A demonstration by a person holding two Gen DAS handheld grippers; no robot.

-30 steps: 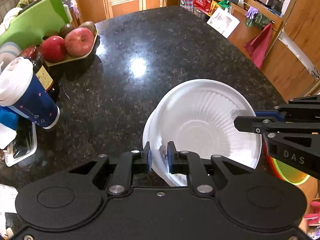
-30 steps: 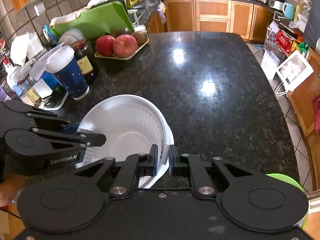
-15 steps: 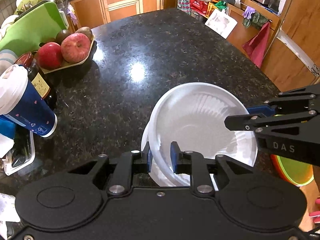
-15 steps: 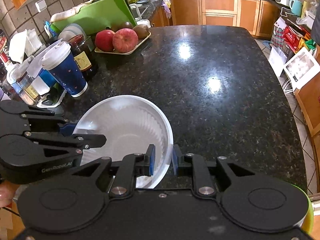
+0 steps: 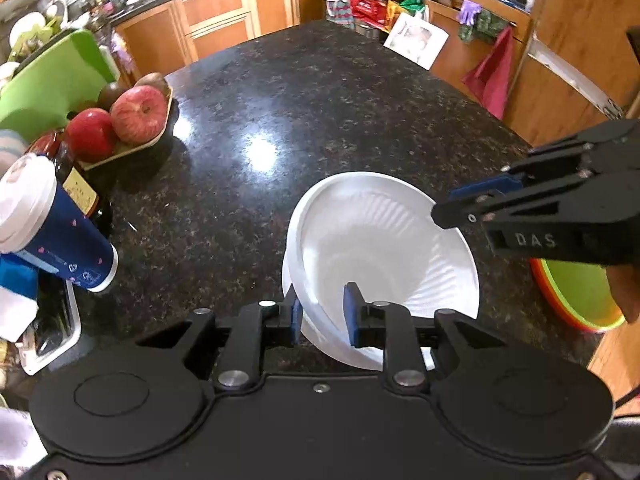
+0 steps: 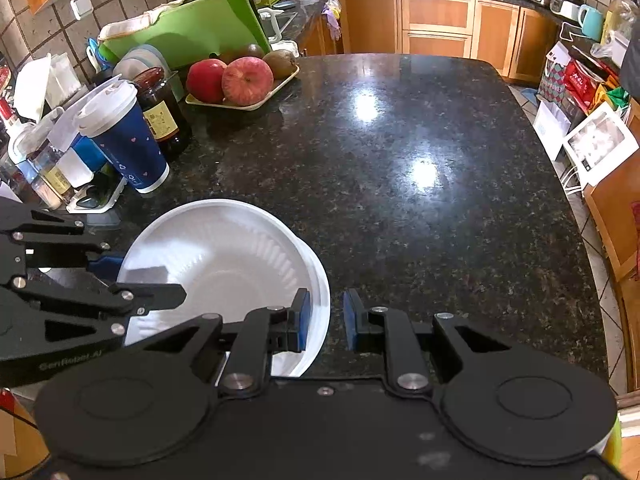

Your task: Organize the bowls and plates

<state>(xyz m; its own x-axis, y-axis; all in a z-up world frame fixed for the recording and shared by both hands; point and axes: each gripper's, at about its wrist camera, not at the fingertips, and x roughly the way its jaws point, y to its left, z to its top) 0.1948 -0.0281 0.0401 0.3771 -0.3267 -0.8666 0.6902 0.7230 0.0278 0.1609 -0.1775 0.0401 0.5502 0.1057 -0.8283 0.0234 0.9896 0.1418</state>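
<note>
White bowl [image 5: 384, 240] (speckled black counter [image 5: 320, 100])

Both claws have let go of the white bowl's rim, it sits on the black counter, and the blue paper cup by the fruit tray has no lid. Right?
Not quite: the blue paper cup has a white lid on, as the right wrist view shows. The rest holds: left claw and right claw stand open around the white bowl rim on the black counter.
</note>
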